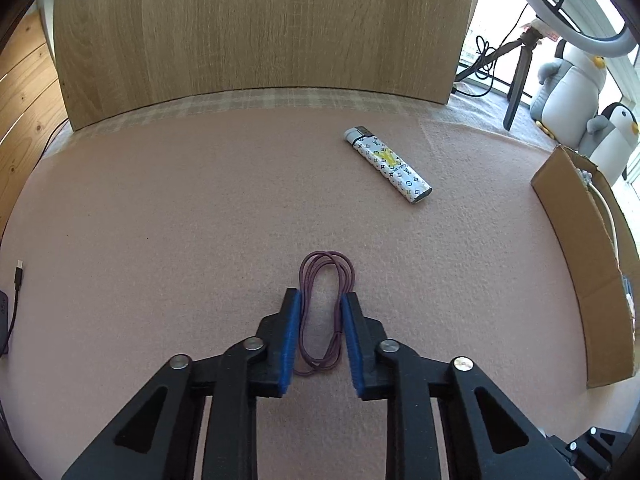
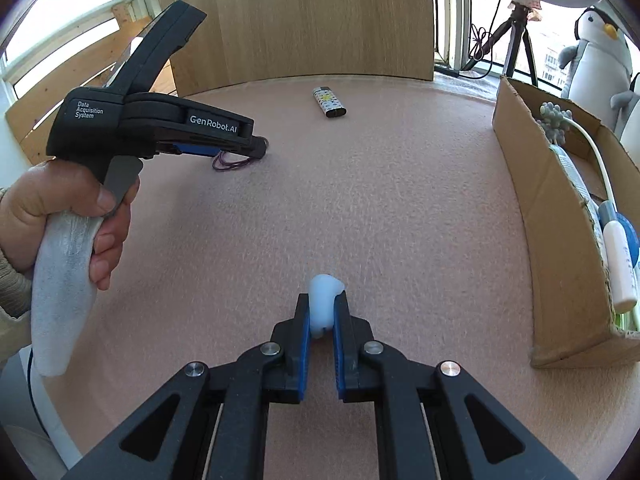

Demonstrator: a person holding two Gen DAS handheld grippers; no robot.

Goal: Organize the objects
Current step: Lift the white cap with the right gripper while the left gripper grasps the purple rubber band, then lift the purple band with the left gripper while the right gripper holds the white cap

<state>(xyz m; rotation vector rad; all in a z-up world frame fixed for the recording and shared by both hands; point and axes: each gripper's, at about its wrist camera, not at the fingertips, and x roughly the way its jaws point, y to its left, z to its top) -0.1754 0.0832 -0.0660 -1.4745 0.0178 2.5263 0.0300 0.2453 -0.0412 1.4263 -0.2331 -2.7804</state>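
Note:
A coiled purple cable (image 1: 326, 264) lies on the pink felt mat (image 1: 160, 220), and my left gripper (image 1: 320, 296) is shut on it, a blue pad pressing each side of the loop. From the right wrist view that left gripper (image 2: 260, 148) points down over the purple cable (image 2: 226, 164), held by a person's hand (image 2: 80, 216). My right gripper (image 2: 322, 298) is shut on a small pale bluish-white soft piece (image 2: 325, 288) just above the mat. A patterned white lighter (image 1: 387, 164) (image 2: 329, 103) lies farther back.
An open cardboard box (image 2: 540, 200) (image 1: 580, 248) stands at the right edge of the mat, holding a white tube, a white cord and other items. A wooden board (image 1: 260, 28) stands upright behind the mat. Penguin plush toys (image 2: 596, 56) and a tripod sit back right. A black plug (image 1: 18, 276) lies at the left.

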